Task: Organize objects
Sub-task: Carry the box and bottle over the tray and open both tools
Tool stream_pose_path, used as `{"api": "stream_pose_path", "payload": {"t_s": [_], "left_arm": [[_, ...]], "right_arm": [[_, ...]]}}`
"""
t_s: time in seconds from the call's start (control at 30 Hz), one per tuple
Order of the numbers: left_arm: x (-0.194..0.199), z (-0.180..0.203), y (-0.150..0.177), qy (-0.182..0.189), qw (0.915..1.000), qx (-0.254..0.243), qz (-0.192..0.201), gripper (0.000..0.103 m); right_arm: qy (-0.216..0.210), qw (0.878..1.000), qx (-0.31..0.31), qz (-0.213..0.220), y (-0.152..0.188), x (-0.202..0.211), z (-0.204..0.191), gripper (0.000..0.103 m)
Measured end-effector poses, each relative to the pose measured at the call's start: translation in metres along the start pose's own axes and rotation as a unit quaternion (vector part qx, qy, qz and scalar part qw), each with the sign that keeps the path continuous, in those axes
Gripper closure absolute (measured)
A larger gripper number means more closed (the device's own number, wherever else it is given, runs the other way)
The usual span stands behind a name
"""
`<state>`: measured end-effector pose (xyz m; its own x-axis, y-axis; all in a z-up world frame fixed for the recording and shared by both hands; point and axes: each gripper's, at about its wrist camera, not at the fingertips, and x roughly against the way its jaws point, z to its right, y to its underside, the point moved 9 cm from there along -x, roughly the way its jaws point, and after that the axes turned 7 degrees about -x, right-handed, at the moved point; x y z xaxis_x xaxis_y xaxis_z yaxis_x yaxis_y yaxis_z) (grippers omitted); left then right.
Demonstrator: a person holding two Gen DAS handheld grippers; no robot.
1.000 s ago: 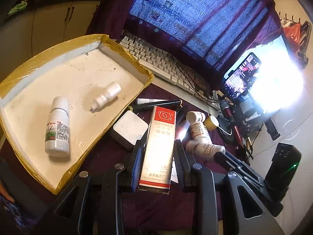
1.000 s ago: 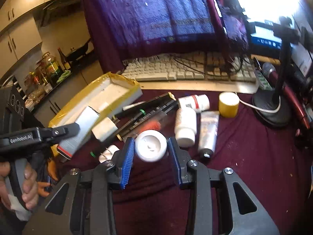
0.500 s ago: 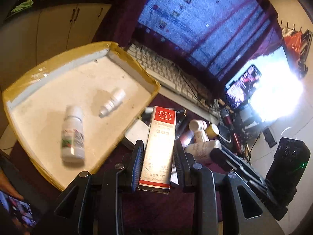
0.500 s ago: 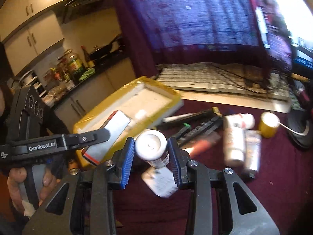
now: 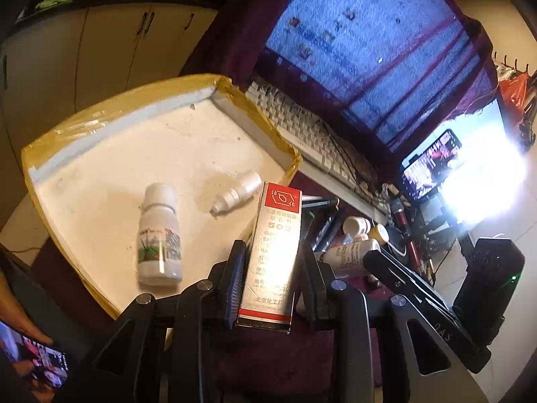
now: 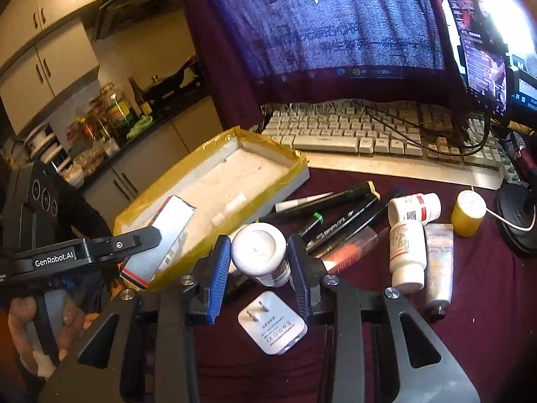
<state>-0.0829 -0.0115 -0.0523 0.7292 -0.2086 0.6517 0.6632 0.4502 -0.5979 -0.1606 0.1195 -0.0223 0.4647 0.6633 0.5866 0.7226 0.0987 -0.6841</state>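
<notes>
My left gripper (image 5: 270, 278) is shut on a tall white glue box (image 5: 272, 255) with a red logo, held above the near right edge of the yellow-taped tray (image 5: 100, 124). A white labelled bottle (image 5: 159, 235) and a small white dropper bottle (image 5: 238, 193) lie in that tray. My right gripper (image 6: 258, 262) is shut on a white round-capped bottle (image 6: 260, 252), lifted over the maroon cloth just right of the tray (image 6: 285, 154). The left gripper (image 6: 100, 245) with its box (image 6: 157, 238) shows at the left of the right wrist view, a hand on its handle.
A white plug adapter (image 6: 272, 324) lies under my right gripper. Black markers (image 6: 335, 208), two white pill bottles (image 6: 407, 252), a tube (image 6: 438, 262) and a yellow cap (image 6: 468, 208) lie to the right. Behind are a keyboard (image 6: 369, 134), a cloth-draped monitor and a phone on a stand (image 6: 480, 33).
The left gripper carried the glue box leftward over the tray's edge. The right gripper lifted the white bottle off the cloth and brought it toward the tray; the plug adapter now shows beneath it.
</notes>
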Motion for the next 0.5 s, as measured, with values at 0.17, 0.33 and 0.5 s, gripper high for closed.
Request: {"api": "stream_pose_path", "payload": {"t_s": [0.17, 0.33, 0.5], "left_arm": [[0.005, -0.002, -0.008, -0.005, 0.9999, -0.003, 0.01, 0.076], [0.011, -0.012, -0.013, -0.018, 0.9995, -0.002, 0.024, 0.076], [0.027, -0.038, -0.024, -0.042, 0.9981, 0.014, 0.043, 0.076]], "right_arm": [[-0.001, 1.0, 0.007, 0.021, -0.014, 0.012, -0.002, 0.07], [-0.032, 0.999, 0.011, 0.009, -0.013, 0.002, -0.019, 0.07], [-0.072, 0.997, 0.025, 0.003, -0.018, -0.012, -0.051, 0.07]]}}
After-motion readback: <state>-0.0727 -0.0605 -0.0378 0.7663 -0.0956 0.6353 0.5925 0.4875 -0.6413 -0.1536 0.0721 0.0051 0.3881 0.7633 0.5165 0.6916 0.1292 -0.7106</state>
